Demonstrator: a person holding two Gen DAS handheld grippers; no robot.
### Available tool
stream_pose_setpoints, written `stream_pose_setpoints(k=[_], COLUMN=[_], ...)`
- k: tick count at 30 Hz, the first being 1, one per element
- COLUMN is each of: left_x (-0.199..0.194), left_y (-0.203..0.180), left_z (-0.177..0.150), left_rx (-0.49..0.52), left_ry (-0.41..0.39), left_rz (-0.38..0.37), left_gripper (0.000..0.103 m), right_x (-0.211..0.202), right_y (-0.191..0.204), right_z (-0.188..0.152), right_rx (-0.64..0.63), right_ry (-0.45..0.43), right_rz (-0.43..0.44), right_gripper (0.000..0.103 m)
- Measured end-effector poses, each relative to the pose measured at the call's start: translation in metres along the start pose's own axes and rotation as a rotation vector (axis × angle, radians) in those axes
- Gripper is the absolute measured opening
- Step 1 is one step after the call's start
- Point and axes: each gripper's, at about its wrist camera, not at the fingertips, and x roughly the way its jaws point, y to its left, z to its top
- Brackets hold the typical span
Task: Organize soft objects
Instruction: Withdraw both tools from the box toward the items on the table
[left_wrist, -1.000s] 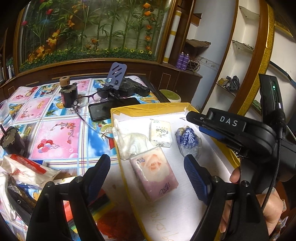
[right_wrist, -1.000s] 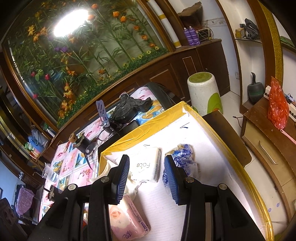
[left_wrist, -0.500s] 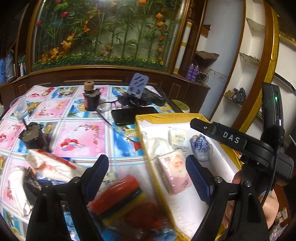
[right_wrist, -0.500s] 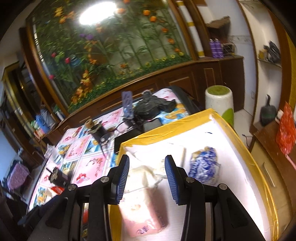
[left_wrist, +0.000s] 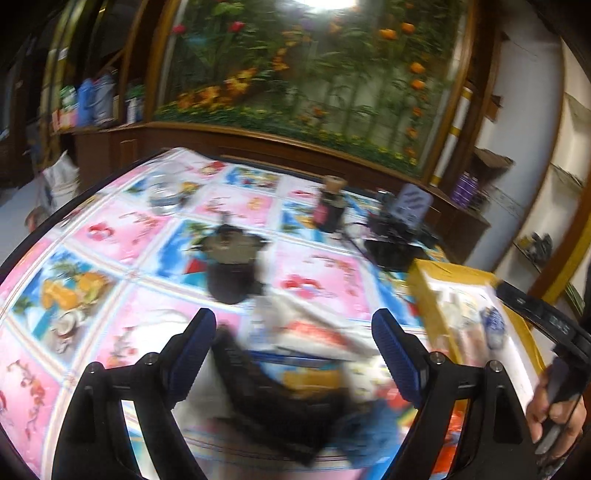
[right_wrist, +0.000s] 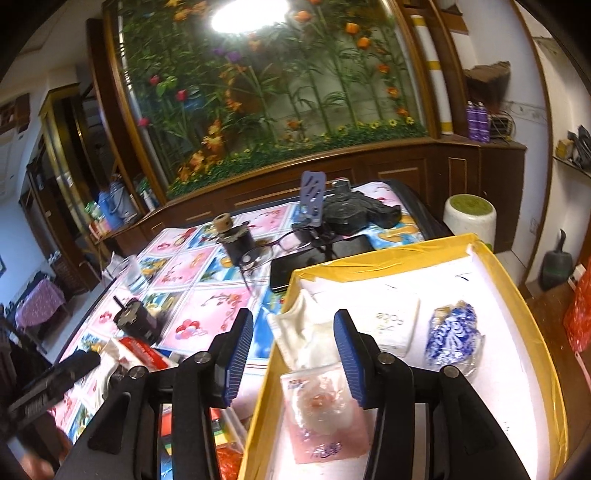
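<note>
A yellow-edged white tray (right_wrist: 373, 254) holds a pink tissue pack (right_wrist: 325, 417), a white "Face" tissue pack (right_wrist: 391, 325), a blue-patterned crumpled pack (right_wrist: 452, 336) and a white cloth (right_wrist: 306, 332). My right gripper (right_wrist: 293, 354) is open and empty above the tray's left edge. My left gripper (left_wrist: 295, 350) is open and empty over a blurred heap of soft packets (left_wrist: 306, 339) on the table left of the tray (left_wrist: 443, 277). The left wrist view is motion-blurred.
On the flowered tablecloth (right_wrist: 192, 266) stand a black spool holder (right_wrist: 236, 236), glasses (right_wrist: 280, 247), a phone (right_wrist: 317, 262), a black camera-like object (right_wrist: 354, 210) and a black motor (right_wrist: 133, 321). A white stool (right_wrist: 469, 218) stands beyond the tray.
My left gripper has swung left, away from the tray, over the heap of packets on the table. My right gripper has shifted slightly left over the tray's edge. Both stay open.
</note>
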Motion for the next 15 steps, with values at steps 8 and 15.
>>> stream_pose_setpoints(k=[8,15], left_x=[0.006,0.022], left_y=[0.071,0.101], left_z=[0.002,-0.007], left_rx=[-0.146,-0.243], left_ry=[0.050,0.183], left_rz=[0.171,0.153], left_gripper=[0.086,0.085], right_x=[0.005,0.011], right_y=[0.028,0.103], right_z=[-0.010,-0.049], right_rx=[-0.067,-0.344], right_ry=[0.025,0.137], right_rz=[0.112,0.313], right_gripper=[0.050,0.055])
